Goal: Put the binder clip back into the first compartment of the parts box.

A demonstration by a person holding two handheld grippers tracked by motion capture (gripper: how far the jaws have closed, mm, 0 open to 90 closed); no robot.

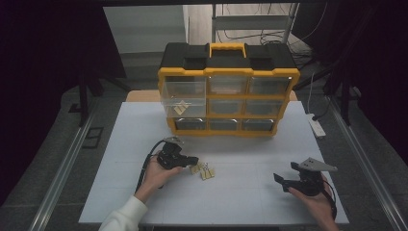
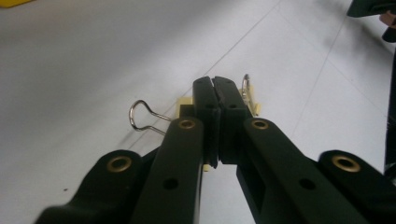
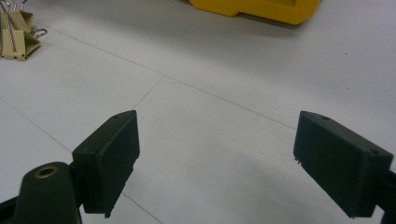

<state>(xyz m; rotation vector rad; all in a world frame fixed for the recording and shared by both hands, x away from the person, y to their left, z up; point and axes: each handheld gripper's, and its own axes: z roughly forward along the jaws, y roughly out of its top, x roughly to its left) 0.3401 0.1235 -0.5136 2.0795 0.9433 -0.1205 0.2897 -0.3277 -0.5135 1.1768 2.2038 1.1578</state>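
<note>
Binder clips [image 1: 203,170], pale yellow with wire handles: small cluster on the white tabletop [image 1: 240,202], left of centre, nearer the person's edge than the far edge. From the high view the count is hard to make out; the pieces lie touching or overlapping. In the right gripper view two clips [image 3: 17,33] lie side by side at the upper left corner, partly cut off by the frame.

Left hand-held gripper [image 1: 192,160]: held in the person's left hand [image 1: 159,174], tips at the left side of the cluster. In the left gripper view the jaws are pressed together with a pale yellow clip [image 2: 184,103] showing on both sides of them and a wire loop [image 2: 142,116] sticking out to one side; the clip's body is largely hidden behind the jaws, so whether they pinch it cannot be told for certain.

Right hand-held gripper [image 1: 284,182]: held in the right hand [image 1: 315,202] near the tabletop's right front corner, well apart from the clips, jaws spread wide over bare surface.

Organiser case [image 1: 228,91], yellow frame, black top, yellow carry handle: stands upright at the far edge, three rows of clear drawers. The upper left drawer [image 1: 184,98] is pulled out, with pale yellow pieces [image 1: 181,107] inside. Contents of the other drawers cannot be made out. No legible writing or brand.
</note>
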